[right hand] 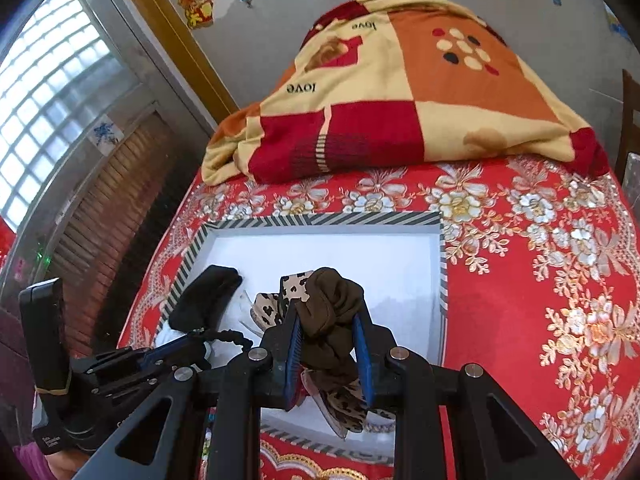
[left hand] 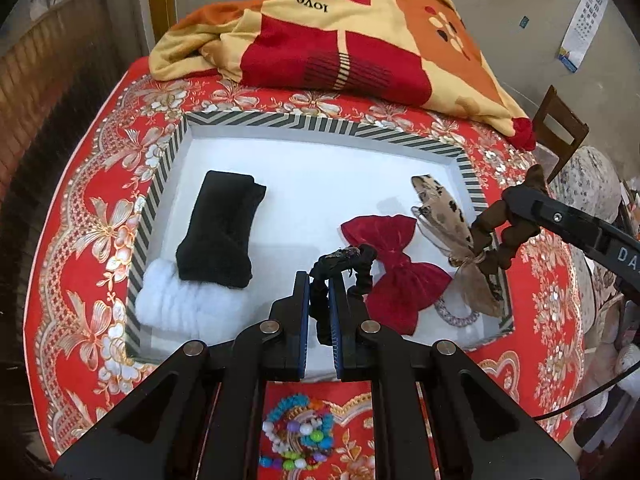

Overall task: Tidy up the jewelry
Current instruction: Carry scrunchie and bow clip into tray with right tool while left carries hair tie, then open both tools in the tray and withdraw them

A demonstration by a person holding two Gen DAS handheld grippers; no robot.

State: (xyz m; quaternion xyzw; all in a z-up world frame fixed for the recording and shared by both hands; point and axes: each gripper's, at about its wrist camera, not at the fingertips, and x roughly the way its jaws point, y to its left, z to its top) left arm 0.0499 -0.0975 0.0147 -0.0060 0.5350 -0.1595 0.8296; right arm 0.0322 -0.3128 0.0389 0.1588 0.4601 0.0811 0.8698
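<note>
Left claw (left hand: 320, 296) pinches black scrunchie (left hand: 344, 264); striped tray (left hand: 320, 128) lies directly beneath. Right claw (right hand: 328, 344) grips brown scrunchie (right hand: 332, 304) above the tray's right side.

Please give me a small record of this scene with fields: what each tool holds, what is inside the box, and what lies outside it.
left tool: shut on black scrunchie, above the box
right tool: shut on brown scrunchie
box: striped rim, white inside, open
inside box: black cloth partly lying on white fluffy band, red velvet bow, leopard print bow, chain bracelet
outside box: colourful bead bracelets on red floral cover
behind box: folded blanket
</note>
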